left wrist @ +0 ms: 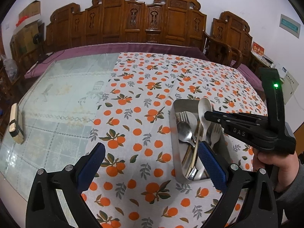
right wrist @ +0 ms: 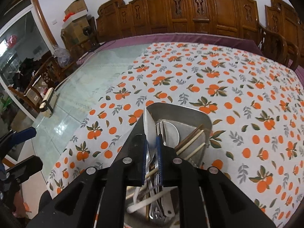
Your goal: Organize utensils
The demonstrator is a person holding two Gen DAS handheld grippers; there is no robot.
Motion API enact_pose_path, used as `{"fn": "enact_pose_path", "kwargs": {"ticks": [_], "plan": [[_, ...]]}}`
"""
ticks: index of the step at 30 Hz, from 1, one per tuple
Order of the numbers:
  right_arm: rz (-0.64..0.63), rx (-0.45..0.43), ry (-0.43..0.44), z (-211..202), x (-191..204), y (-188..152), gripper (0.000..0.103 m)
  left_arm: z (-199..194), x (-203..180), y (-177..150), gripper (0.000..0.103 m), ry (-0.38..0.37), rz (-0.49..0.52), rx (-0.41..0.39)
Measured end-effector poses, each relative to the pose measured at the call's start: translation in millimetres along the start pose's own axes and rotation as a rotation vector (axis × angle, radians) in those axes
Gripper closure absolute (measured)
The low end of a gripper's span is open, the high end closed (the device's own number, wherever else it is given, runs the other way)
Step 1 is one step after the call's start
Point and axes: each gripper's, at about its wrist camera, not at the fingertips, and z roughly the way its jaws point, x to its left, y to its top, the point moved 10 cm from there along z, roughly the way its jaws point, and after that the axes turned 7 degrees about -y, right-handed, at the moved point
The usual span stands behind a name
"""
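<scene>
Risk: we are pinching a white plastic spoon (right wrist: 150,133) in our nearly closed right gripper (right wrist: 151,152) above the rectangular steel tray (left wrist: 175,133), left gripper (left wrist: 152,163) gaping empty, so loosening pads may be dropping it.

From my left wrist camera, the metal tray (left wrist: 175,133) lay on the patterned tablecloth (left wrist: 142,104) toward the right, and the cloth covered the right part of the table while bare glass tabletop (left wrist: 57,104) lay to its left. In the tray lay forks (left wrist: 185,116), a metal spoon (left wrist: 185,133) and chopsticks (left wrist: 196,142), heaped together. A white spoon (left wrist: 204,110) stood tilted over the tray, its bowl uppermost, between the pads of my right gripper (left wrist: 208,114), which reached in from the right. My left gripper (left wrist: 152,159) hovered over the cloth, left of the tray. A small block (left wrist: 15,123) rested near the glass's left edge. Behind the table stood carved wooden chairs (left wrist: 148,19) against the wall.
</scene>
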Motion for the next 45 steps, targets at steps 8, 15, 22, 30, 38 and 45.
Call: {"fn": "enact_pose_path", "kwargs": {"ticks": [8, 15, 22, 30, 38, 45], "plan": [[-0.045, -0.037, 0.001, -29.7, -2.2, -1.3, 0.067, -24.9, -15.3, -0.3, 0.009, 0.013, 0.000, -0.045], [-0.054, -0.082, -0.027, -60.7, -10.8, -5.4, 0.057, -42.8, -26.5, -11.3, 0.009, 0.036, 0.003, -0.059], [-0.038, -0.172, -0.104, -125.9, -28.1, -36.5, 0.024, -60.8, -48.7, -23.4, 0.008, 0.052, 0.026, -0.077], [0.031, -0.261, -0.171, -200.7, -46.5, -82.0, 0.003, -83.5, -89.8, -38.7, 0.008, 0.043, 0.081, -0.097], [0.049, -0.379, -0.245, -277.9, -50.9, -101.4, 0.003, -123.3, -125.5, -40.6, 0.008, 0.027, 0.099, -0.172], [0.028, -0.497, -0.298, -341.9, -41.8, -91.0, 0.003, -175.0, -138.8, -25.6, 0.008, 0.059, 0.112, -0.269]]}}
